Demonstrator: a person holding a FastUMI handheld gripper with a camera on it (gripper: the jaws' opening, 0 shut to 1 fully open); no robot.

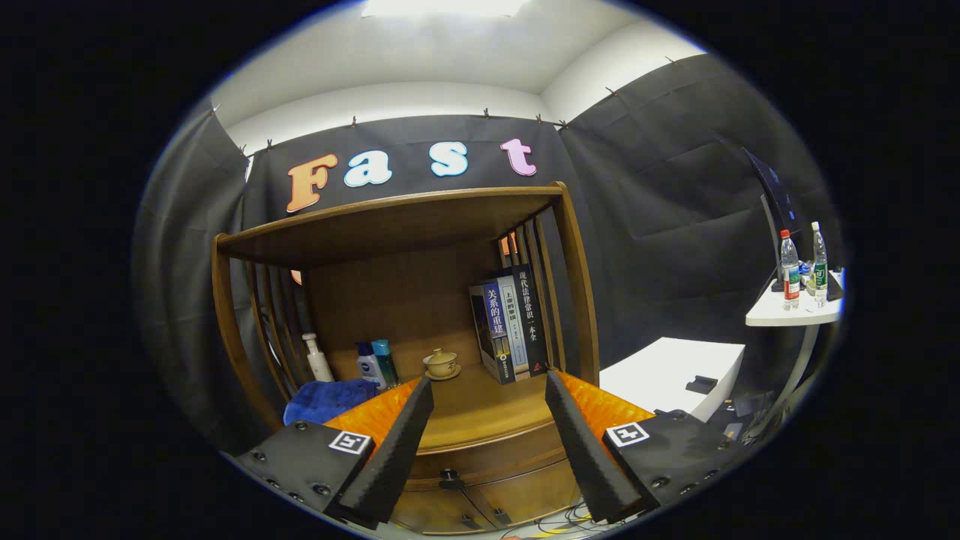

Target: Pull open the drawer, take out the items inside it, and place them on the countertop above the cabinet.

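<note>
A wooden cabinet stands ahead of me, and its countertop [480, 416] runs between my fingers. Under the countertop's front edge sits the closed drawer [487, 461] with a small dark knob [448, 475]. My gripper [489, 384] is open, fingers spread wide with nothing between them, raised above and in front of the drawer. The inside of the drawer is hidden.
On the countertop stand several books [510, 322] at the right, a small lidded teacup [441, 364] on a saucer, several bottles [377, 364] and a blue cloth [330, 399] at the left. A shelf board [390, 221] roofs the countertop. A white box [667, 375] and a side table [787, 311] with bottles stand to the right.
</note>
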